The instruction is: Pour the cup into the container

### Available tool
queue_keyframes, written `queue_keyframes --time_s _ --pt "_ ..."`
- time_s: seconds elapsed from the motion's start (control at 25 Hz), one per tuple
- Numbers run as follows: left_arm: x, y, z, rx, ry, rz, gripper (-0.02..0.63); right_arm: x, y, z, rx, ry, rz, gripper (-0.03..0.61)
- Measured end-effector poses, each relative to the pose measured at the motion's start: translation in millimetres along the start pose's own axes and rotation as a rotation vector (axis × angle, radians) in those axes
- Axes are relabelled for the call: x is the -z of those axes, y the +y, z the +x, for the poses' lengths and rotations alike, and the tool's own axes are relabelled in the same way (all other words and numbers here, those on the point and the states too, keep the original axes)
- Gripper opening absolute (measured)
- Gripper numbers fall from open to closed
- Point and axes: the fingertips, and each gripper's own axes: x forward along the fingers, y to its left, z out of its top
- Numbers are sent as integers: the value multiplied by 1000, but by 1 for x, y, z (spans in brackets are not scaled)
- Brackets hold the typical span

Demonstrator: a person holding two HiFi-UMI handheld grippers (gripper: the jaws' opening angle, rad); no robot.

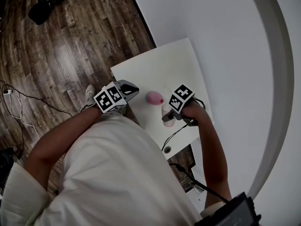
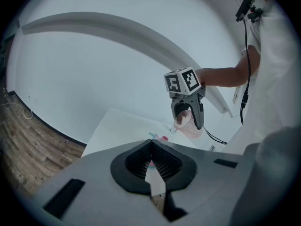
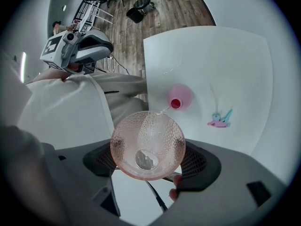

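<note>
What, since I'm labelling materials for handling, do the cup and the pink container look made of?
The cup is clear, pink-tinted and dimpled all over, see-through down to its base: glass or hard plastic, the look can't settle which. The pink container is opaque, with a smooth, matte body and a darker red mouth: probably plastic or silicone.

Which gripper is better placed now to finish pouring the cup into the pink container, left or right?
Right. The right gripper holds the cup tilted toward the pink container, and a thin stream reaches its mouth. The left gripper is shut, empty and farther away.
</note>
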Motion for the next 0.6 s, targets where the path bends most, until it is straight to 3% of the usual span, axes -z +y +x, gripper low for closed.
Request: queue_keyframes --time_s 0.6 --pt "1 -1 1 -2 -3 -3 11 1 -2 1 -4 21 -7 385"
